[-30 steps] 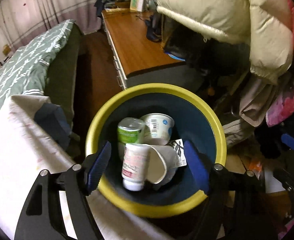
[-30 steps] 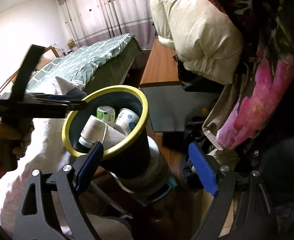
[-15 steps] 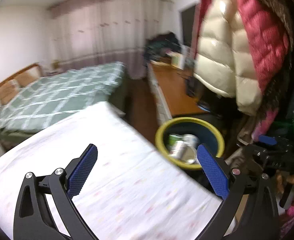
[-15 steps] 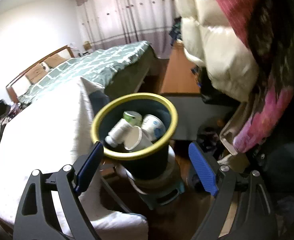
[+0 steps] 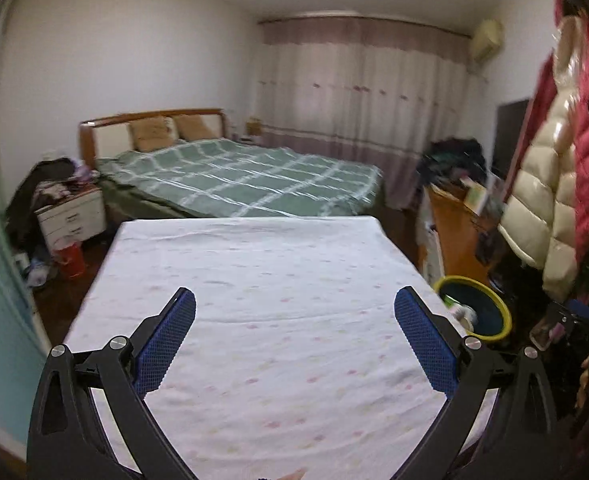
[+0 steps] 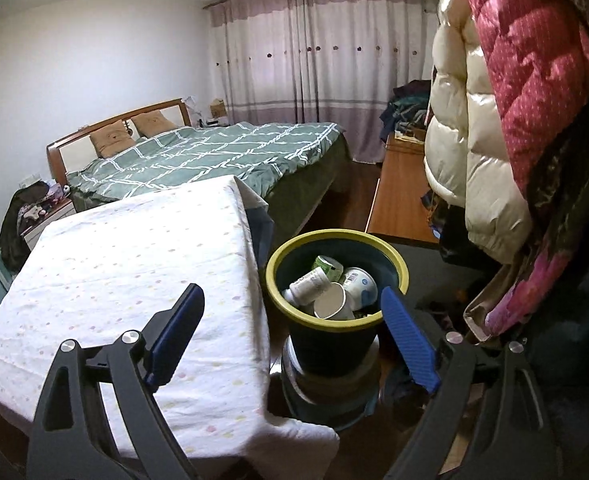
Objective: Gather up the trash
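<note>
Hovering over the white-clothed surface (image 5: 278, 320), the left claw (image 5: 294, 332) stands wide with nothing between its blue pads, and no loose trash shows anywhere on the cloth ahead of it. The yellow-rimmed bin (image 5: 474, 312) lies off to its right and a little forward, past the surface's right edge and lower than the cloth.

The right claw (image 6: 292, 338) is the nearer one: it too is spread wide and holding nothing, and the bin (image 6: 336, 276) sits just ahead and below, its rim partly behind the right pad. Inside lie a white bottle (image 6: 308, 286) tipped on its side with its long axis running left to right, a paper cup (image 6: 332, 304) with its mouth facing the claw, a green-lidded can (image 6: 328, 266) and a yogurt tub (image 6: 360, 282) further back.

Judging from this, the collecting looks mostly or wholly done; any further piece would have to come from outside what these views show.

To the right of the right claw hang cream and red padded jackets (image 6: 494, 120), close to the bin. Beyond both claws stands a bed (image 6: 198, 156) with a green checked cover, and a wooden desk (image 6: 400, 196) beyond the bin.
</note>
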Motion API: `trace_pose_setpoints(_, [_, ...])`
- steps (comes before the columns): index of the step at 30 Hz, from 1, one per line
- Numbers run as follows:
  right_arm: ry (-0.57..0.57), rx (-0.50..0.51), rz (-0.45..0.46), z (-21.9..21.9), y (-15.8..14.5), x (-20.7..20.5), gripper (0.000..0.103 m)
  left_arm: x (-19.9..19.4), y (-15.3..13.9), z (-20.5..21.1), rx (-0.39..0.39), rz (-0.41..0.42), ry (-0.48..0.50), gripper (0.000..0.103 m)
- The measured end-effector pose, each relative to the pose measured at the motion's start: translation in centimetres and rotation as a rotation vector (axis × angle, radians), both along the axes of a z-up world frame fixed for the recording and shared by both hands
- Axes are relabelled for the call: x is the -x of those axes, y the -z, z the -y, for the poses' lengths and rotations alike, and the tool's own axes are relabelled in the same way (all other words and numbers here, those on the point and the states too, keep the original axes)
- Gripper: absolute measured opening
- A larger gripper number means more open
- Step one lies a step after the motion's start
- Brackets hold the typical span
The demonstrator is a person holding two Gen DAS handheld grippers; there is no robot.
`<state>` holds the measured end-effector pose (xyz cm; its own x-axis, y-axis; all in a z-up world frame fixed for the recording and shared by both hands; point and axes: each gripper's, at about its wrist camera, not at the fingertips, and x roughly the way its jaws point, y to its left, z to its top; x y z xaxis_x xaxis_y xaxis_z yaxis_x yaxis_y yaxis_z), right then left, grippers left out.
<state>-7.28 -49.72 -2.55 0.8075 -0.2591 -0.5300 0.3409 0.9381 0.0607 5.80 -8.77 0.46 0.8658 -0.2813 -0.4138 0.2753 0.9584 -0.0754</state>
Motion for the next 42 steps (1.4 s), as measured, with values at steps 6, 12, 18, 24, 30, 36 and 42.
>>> trace_pose_setpoints(6, [-0.038,-0.005,0.000,-1.6,0.0,0.4,0.086,3.1,0.3,-3.5,-0.026,0.056,-0.114,0.098])
trace_pose_setpoints(12, [-0.048,-0.007,0.013,-2.4,-0.2,0.9,0.086,3.8,1.0,-4.2,-0.025,0.033,-0.137,0.098])
trace_pose_setpoints(18, [-0.049,-0.008,0.020,-2.6,-0.3,1.1,0.087,3.5,1.3,-3.7,-0.016,0.012,-0.131,0.098])
trace_pose_setpoints(24, [-0.051,-0.007,0.021,-2.7,-0.3,1.1,0.087,3.5,1.1,-3.4,-0.012,0.012,-0.129,0.098])
trace_pose_setpoints(30, [-0.052,-0.008,0.020,-3.0,-0.5,0.9,0.087,3.1,1.1,-3.1,-0.010,0.002,-0.120,0.098])
trace_pose_setpoints(36, [-0.052,-0.008,0.021,-3.0,-0.5,0.9,0.087,3.3,1.0,-2.7,-0.012,0.004,-0.110,0.098])
trace_pose_setpoints(42, [-0.048,-0.009,0.023,-3.1,-0.6,0.7,0.087,3.5,0.9,-2.4,-0.013,0.007,-0.108,0.098])
